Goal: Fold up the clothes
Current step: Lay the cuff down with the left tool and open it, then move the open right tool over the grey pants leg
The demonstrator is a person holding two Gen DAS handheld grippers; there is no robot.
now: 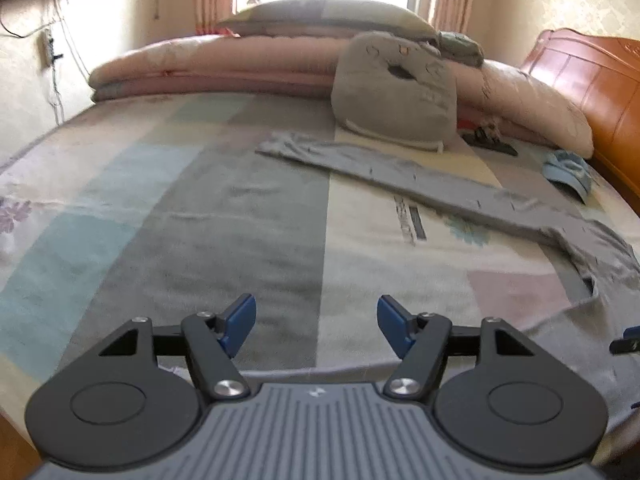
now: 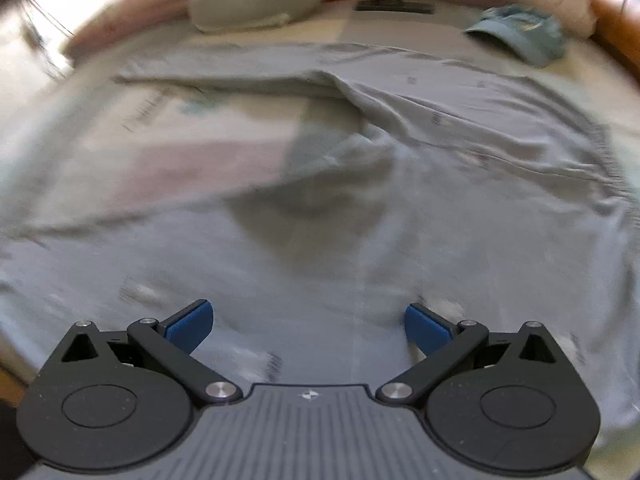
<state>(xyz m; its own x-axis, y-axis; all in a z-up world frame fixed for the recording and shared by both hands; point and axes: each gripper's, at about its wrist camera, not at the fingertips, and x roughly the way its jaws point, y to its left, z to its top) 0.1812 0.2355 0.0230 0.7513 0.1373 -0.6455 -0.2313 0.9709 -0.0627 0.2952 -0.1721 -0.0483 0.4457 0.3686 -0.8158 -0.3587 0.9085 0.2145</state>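
Observation:
A pair of grey trousers [image 1: 452, 196] lies spread on the bed, one leg stretched toward the pillows, the other running along the near edge. My left gripper [image 1: 316, 326] hovers open over the patchwork bedsheet [image 1: 248, 216], left of the trousers, with nothing between its blue pads. In the right wrist view the same grey trousers [image 2: 400, 208] fill most of the picture, creased at the crotch. Just above the near leg, my right gripper [image 2: 308, 330] stands wide open and holds nothing. A tip of the right gripper [image 1: 626, 342] shows at the far right of the left wrist view.
A grey plush cushion [image 1: 394, 88] leans on folded pink quilts [image 1: 224, 68] at the far side. A blue cap [image 2: 520, 32] lies near the wooden headboard [image 1: 592, 92]. A dark flat object [image 2: 394, 6] sits by the quilts. Wall and cables [image 1: 52, 60] stand to the left.

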